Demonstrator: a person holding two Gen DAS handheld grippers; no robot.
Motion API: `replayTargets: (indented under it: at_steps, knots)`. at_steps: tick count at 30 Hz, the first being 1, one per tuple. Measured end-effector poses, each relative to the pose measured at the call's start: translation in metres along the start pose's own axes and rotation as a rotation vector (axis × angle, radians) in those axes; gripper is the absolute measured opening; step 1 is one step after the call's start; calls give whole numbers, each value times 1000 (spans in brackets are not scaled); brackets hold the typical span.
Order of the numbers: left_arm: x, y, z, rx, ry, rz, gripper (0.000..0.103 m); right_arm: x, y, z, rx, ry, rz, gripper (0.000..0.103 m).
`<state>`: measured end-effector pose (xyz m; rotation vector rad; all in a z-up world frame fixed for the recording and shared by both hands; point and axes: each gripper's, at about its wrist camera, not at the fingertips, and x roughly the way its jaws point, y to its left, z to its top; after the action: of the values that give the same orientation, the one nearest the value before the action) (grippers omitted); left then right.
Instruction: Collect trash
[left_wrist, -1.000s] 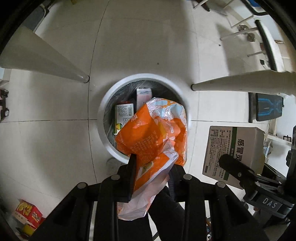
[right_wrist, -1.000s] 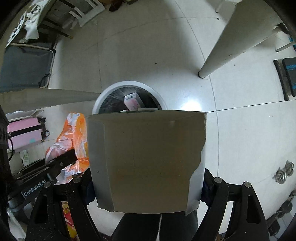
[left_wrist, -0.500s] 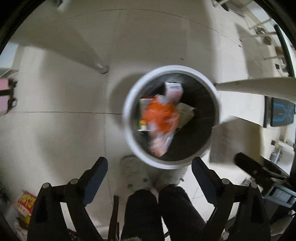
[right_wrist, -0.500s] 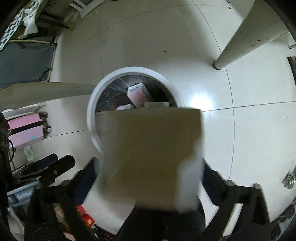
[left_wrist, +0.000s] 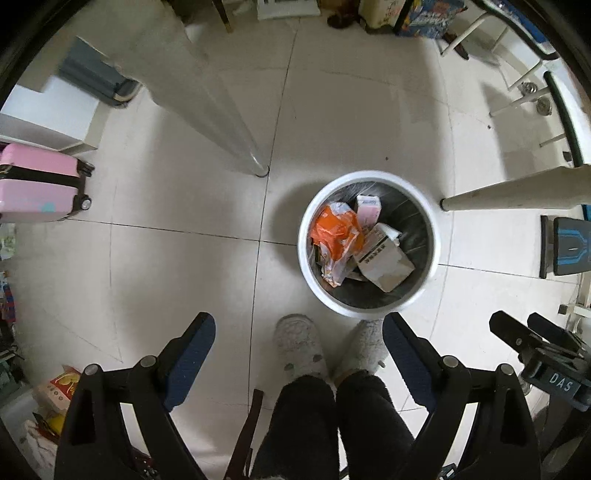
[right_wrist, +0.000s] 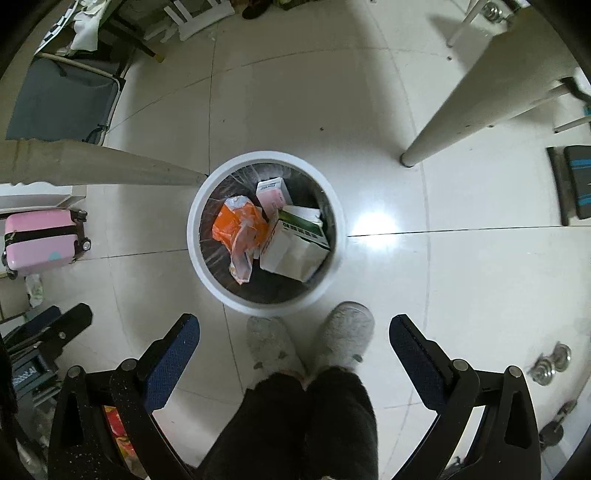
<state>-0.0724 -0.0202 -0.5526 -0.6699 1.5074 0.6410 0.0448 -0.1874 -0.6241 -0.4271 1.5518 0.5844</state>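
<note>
Both grippers hang spread wide and empty above a tiled floor. Ahead of the left gripper (left_wrist: 299, 349) and the right gripper (right_wrist: 293, 347) stands a round white bin (right_wrist: 207, 192) with a dark liner. Inside lie a crumpled orange bag (right_wrist: 240, 229), a pink carton (right_wrist: 271, 194) and a white box (right_wrist: 291, 243) with a green band; its printing is too small to read. Two fuzzy grey slippers (right_wrist: 347, 332) sit just below the bin. A pink suitcase (right_wrist: 40, 236) stands far left, table legs (right_wrist: 458, 122) to either side.

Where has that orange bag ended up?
The orange bag lies inside the round white bin, on its left side in both views, against the big white carton and below the pink box.
</note>
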Motion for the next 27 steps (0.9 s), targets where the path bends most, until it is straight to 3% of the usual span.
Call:
replayTargets:
  at_steps: [11,19,27]
  knots:
    - [-124,-17,-41,60,-54,-43,93,-160,8,-52,-14,-96,-24,103]
    - [-226,-18,-60,92,-117,-111,93,-280,14,-95,-11,-131,39,103]
    - [-306,-11,-80,93,-148,-222,93,-386,20,-130,-38,-140,168,103]
